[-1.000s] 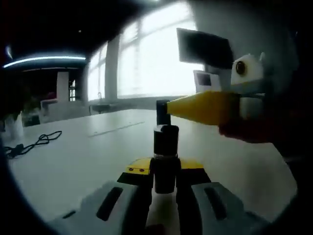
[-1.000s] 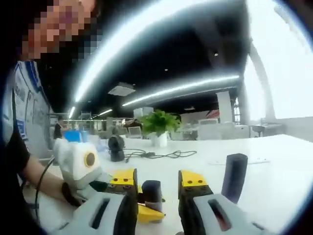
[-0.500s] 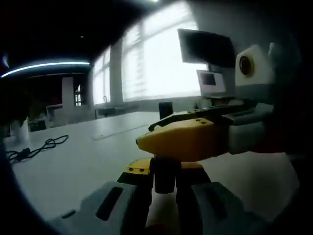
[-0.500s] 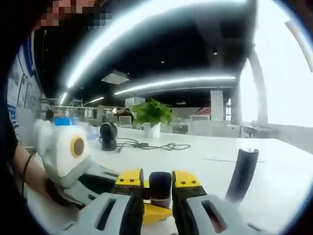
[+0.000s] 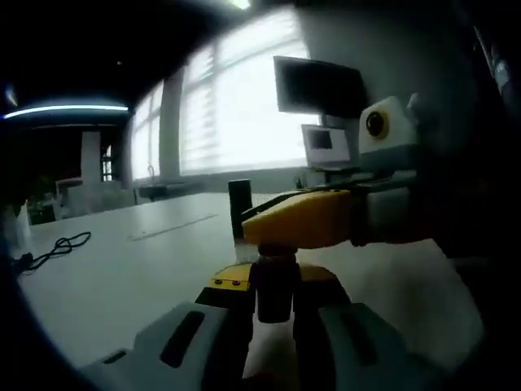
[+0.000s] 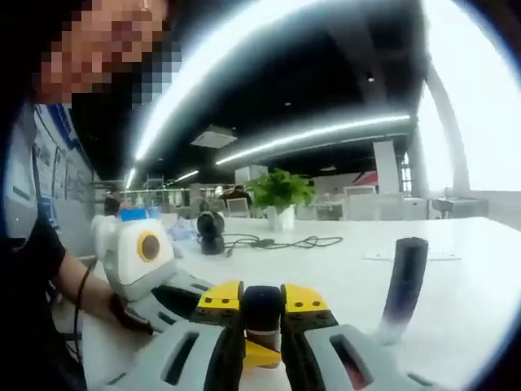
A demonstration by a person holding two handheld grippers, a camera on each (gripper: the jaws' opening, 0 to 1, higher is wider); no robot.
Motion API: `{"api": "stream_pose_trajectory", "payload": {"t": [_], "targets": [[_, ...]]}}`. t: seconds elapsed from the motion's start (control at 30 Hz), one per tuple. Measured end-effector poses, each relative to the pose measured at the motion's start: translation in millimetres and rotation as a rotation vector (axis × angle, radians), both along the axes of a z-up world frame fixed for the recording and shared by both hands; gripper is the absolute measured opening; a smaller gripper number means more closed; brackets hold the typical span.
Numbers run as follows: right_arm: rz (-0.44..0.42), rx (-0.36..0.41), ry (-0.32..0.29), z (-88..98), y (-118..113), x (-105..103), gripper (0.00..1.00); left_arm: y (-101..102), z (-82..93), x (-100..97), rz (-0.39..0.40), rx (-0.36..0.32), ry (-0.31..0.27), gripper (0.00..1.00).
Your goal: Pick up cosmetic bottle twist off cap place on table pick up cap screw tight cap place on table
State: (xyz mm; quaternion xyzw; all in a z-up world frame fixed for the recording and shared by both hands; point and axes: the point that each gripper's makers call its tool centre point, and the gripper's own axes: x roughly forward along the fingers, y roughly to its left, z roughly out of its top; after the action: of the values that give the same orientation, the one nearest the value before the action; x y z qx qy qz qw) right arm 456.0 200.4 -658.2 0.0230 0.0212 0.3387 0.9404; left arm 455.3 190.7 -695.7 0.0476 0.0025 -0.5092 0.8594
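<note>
In the left gripper view, my left gripper (image 5: 274, 281) is shut on the body of a dark cosmetic bottle (image 5: 275, 295) held upright above the white table (image 5: 114, 277). My right gripper (image 5: 313, 218) reaches in from the right, and its yellow jaw covers the bottle's top. In the right gripper view, my right gripper (image 6: 262, 298) is shut on the dark cap (image 6: 262, 309), with the yellow jaws pressed against both sides. The left gripper (image 6: 145, 259), held by a person's hand, sits just left and below.
A second dark bottle (image 5: 239, 205) (image 6: 402, 282) stands upright on the table beyond the grippers. A black cable (image 5: 57, 246) (image 6: 277, 242), a round black device (image 6: 212, 230) and a potted plant (image 6: 281, 194) lie farther off. A monitor (image 5: 317, 85) stands by the windows.
My right gripper has moved in over the bottle's top and gone from open around the cap to shut on it. The left gripper still holds the bottle.
</note>
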Motion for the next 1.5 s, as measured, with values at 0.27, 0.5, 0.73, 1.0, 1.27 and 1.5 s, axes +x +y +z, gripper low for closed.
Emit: {"api": "stream_pose_trajectory", "payload": {"t": [0.27, 0.5, 0.73, 1.0, 1.27, 1.5], "targets": [[0.086, 0.037, 0.024, 2.6, 0.7, -12.3, 0.10, -2.1, 3.2, -14.8, -0.081, -0.023, 0.004, 0.07], [0.165, -0.009, 0.006, -0.7, 4.4, -23.4, 0.10, -3.9, 1.0, -26.4, -0.130, -0.017, 0.010, 0.07], [0.215, -0.022, -0.007, 0.9, 6.9, -31.7, 0.10, -5.2, 2.5, -33.9, -0.175, -0.033, 0.024, 0.07], [0.351, -0.042, -0.021, -1.1, 18.1, -53.0, 0.10, 1.7, 0.5, -56.9, -0.231, -0.038, 0.051, 0.07], [0.468, -0.066, -0.028, 0.2, 22.9, -66.1, 0.10, 1.2, 1.9, -67.1, -0.274, -0.042, 0.044, 0.07], [0.559, -0.083, -0.020, -1.9, 24.7, -77.1, 0.10, -1.4, 1.8, -78.2, -0.338, -0.048, 0.068, 0.07]]}}
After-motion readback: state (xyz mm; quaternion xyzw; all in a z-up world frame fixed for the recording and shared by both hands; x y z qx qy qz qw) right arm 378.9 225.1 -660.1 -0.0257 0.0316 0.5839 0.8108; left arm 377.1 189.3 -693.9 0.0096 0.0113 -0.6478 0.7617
